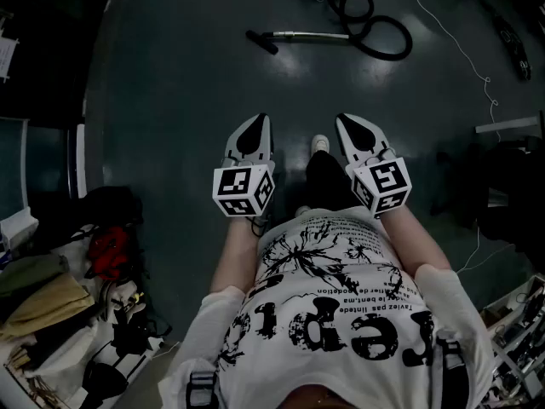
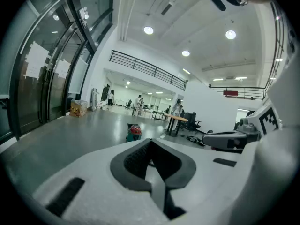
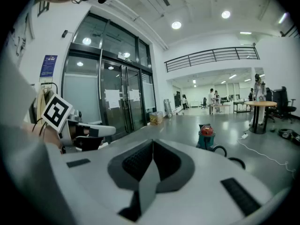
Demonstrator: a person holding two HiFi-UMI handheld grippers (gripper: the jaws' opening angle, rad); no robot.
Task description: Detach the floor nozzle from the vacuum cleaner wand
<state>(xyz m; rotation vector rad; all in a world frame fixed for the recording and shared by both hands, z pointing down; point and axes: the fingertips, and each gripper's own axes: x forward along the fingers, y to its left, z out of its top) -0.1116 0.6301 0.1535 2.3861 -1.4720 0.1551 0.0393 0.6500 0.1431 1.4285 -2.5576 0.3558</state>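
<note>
Left gripper (image 1: 258,124) and right gripper (image 1: 347,126) are both clenched empty; well ahead the wand (image 1: 311,35) lies crosswise, its nozzle (image 1: 261,41) nearer the left one.

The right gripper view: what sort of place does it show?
Probably a large open hall of an office or lab building: tall glass doors, a railed upper walkway, and tables with people far across a smooth grey floor.

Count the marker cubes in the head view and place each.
2. One marker cube sits behind the left gripper jaws, the other behind those of the right gripper; none seems hidden.
</note>
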